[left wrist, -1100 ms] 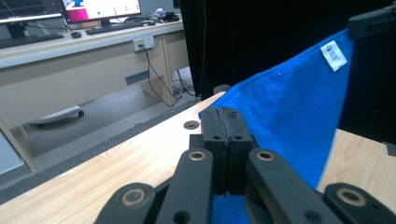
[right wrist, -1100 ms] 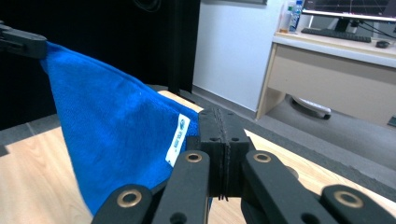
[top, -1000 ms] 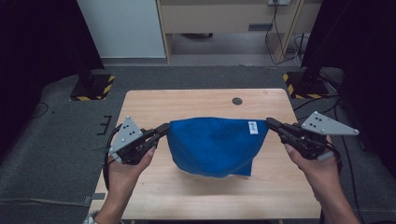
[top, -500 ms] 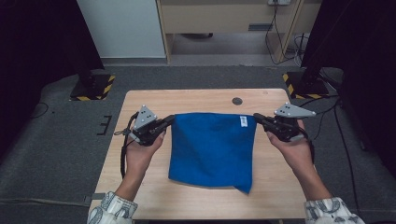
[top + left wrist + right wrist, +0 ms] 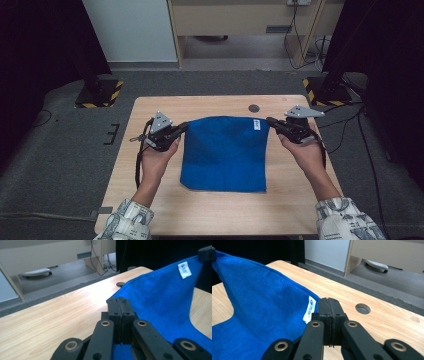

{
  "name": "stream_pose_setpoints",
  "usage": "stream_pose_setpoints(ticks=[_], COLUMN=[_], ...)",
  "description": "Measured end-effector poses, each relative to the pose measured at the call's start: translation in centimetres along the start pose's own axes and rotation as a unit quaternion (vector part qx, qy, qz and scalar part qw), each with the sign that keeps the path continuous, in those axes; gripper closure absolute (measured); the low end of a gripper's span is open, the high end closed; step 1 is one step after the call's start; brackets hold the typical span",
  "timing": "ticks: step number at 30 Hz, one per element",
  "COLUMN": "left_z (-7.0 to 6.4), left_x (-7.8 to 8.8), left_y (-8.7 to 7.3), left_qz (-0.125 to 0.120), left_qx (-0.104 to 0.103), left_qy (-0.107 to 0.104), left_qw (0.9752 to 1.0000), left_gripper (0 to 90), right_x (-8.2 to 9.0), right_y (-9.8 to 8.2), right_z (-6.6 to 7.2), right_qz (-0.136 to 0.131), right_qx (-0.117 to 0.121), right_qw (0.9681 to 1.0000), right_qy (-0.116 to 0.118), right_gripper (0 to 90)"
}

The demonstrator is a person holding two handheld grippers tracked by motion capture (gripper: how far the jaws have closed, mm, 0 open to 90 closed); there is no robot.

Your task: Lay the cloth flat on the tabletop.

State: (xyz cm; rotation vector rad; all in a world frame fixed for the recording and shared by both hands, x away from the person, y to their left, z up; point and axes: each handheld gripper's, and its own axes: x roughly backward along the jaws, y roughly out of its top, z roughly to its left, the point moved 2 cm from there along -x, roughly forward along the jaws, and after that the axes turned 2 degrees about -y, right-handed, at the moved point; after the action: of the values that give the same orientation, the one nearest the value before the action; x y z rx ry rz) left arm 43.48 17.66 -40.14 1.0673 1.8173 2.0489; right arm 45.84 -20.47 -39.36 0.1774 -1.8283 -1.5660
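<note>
1. The blue terry cloth towel (image 5: 223, 152) lies spread on the light wooden desk (image 5: 150, 210), its far edge raised between two claws, the near part resting flat.
2. The left claw (image 5: 184, 127) pinches the far left corner, jaws pressed together on the fabric, so that side stays taut.
3. The right claw (image 5: 270, 120) is clamped on the far right corner beside the small white label (image 5: 256, 124), mirroring the left.
4. Holding both corners apart likely keeps the cloth stretched and wrinkle-free for laying down or folding.
</note>
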Motion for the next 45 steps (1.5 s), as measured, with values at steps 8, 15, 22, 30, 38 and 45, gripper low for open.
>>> stream_pose_setpoints(ticks=[8,15,22,30,38,45], left_z=[1.0,2.3,3.6,4.6,5.2,5.8], left_x=[-1.4,-2.6,-2.4,-3.7,-5.8,-6.6], left_y=[-0.4,-0.7,-1.5,-2.7,-2.4,-2.6], left_qz=[0.014,0.030,0.043,0.055,0.067,0.074], left_qx=[0.003,0.007,0.013,0.030,0.027,0.025], left_qy=[0.012,0.034,0.041,0.042,0.044,0.055], left_qw=[0.9998,0.9990,0.9982,0.9971,0.9964,0.9954], left_gripper=[89.6,89.6,89.6,89.6,89.6,89.6], right_x=[-1.9,-4.7,-7.0,-9.2,-9.7,-10.2], right_y=[-0.2,-0.3,-0.2,-0.6,-1.1,-1.5], right_z=[-0.5,-1.8,-1.3,-1.1,-1.9,-2.5], right_qz=[0.012,0.036,0.049,0.072,0.090,0.094], right_qx=[-0.001,-0.003,0.001,-0.001,-0.004,-0.014], right_qw=[0.9999,0.9989,0.9985,0.9968,0.9948,0.9941], right_qy=[-0.009,-0.028,-0.022,-0.033,-0.048,-0.052], right_gripper=[89.9,89.9,89.9,89.9,89.9,89.8])
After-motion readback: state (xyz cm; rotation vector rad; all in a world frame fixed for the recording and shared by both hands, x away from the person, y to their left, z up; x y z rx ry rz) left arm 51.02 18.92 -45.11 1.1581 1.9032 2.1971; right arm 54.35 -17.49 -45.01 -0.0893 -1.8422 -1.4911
